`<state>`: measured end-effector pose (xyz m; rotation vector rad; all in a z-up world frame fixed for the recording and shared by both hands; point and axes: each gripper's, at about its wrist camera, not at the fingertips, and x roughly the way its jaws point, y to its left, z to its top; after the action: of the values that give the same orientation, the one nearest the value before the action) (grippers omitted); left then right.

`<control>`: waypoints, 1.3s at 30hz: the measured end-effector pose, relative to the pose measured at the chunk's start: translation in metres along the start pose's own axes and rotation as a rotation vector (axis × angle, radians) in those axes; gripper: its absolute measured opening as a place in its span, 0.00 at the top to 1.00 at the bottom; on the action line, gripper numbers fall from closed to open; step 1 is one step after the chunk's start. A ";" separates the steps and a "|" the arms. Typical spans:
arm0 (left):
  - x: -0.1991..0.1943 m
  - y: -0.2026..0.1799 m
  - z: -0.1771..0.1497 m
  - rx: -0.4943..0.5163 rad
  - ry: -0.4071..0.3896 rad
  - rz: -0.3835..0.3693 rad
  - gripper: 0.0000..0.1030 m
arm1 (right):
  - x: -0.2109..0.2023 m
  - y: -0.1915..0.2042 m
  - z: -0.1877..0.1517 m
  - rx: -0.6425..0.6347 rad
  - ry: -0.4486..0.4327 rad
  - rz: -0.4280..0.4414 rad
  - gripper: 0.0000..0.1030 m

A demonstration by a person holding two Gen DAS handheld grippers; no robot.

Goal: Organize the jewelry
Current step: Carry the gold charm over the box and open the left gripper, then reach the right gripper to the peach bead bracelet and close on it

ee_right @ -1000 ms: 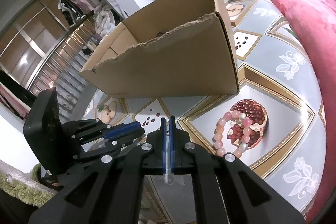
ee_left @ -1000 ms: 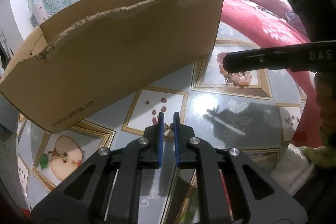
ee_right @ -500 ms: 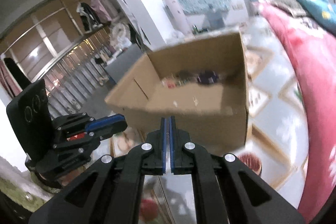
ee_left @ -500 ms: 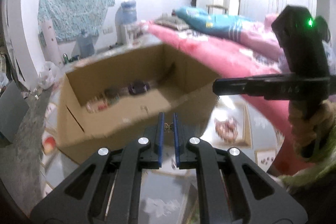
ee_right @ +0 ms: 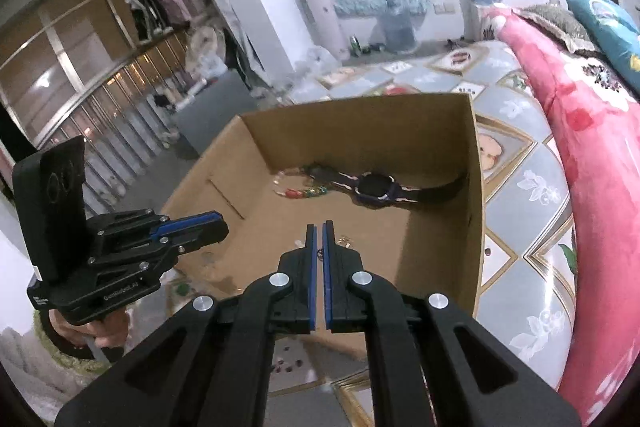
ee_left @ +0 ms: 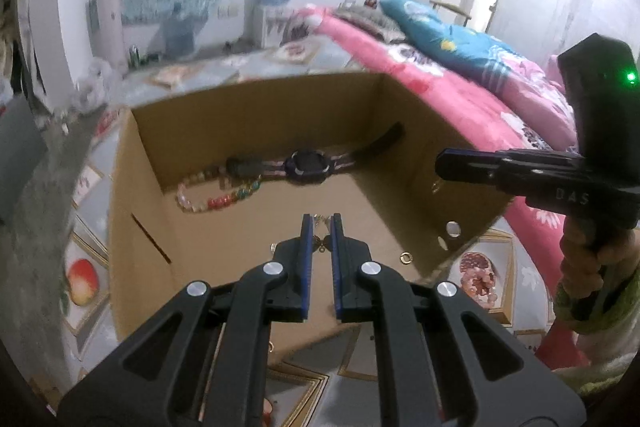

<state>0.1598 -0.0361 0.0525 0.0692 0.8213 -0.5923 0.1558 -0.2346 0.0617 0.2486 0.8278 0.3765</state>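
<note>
Left wrist view: a second ago this camera was facing the box's outer wall from low down; now it is looking down into the open box [ee_left: 256, 115]. The left gripper [ee_left: 320, 227] is pointing steeply downward over the box's near edge, its jaws standing almost closed and pinching a small gold trinket [ee_left: 322, 241], probably an earring. The right gripper [ee_left: 444, 165] is reaching in from 3 o'clock, a hand [ee_left: 584, 259] gripping its handle; from this side I cannot tell what it is carrying. Inside the box, at 12 o'clock from the left gripper, one watch [ee_left: 308, 167] is lying along the far wall, with one bead bracelet [ee_left: 216, 197] at its 8 o'clock. One small gold ring [ee_left: 406, 258] is lying on the box floor at 3 o'clock from the gripper. Outside the box at 4 o'clock, one more bracelet [ee_left: 486, 289] is resting on the patterned mat [ee_left: 496, 251].

Right wrist view: the box was only a side wall before; now its inside is showing. The right gripper [ee_right: 320, 227] is tilting down over the box [ee_right: 474, 211], jaws nearly touching, with something thin and dark barely showing between them [ee_right: 319, 254]. The left gripper [ee_right: 218, 225] is sitting at 9 o'clock. One watch [ee_right: 374, 185] and the bracelet [ee_right: 304, 191] are lying at 12 o'clock.
</note>
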 end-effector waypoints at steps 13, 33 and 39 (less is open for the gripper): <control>-0.004 0.010 -0.005 -0.042 -0.022 0.021 0.67 | -0.032 -0.012 0.004 0.010 -0.075 -0.025 0.75; -0.072 -0.045 -0.082 0.075 -0.091 -0.058 0.35 | -0.061 -0.076 -0.121 0.281 0.110 -0.178 0.75; -0.028 -0.054 -0.112 0.052 0.075 0.054 0.35 | -0.028 -0.066 -0.138 0.218 0.208 -0.221 0.75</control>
<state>0.0423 -0.0363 0.0045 0.1613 0.8740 -0.5623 0.0494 -0.2968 -0.0336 0.3202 1.0915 0.1044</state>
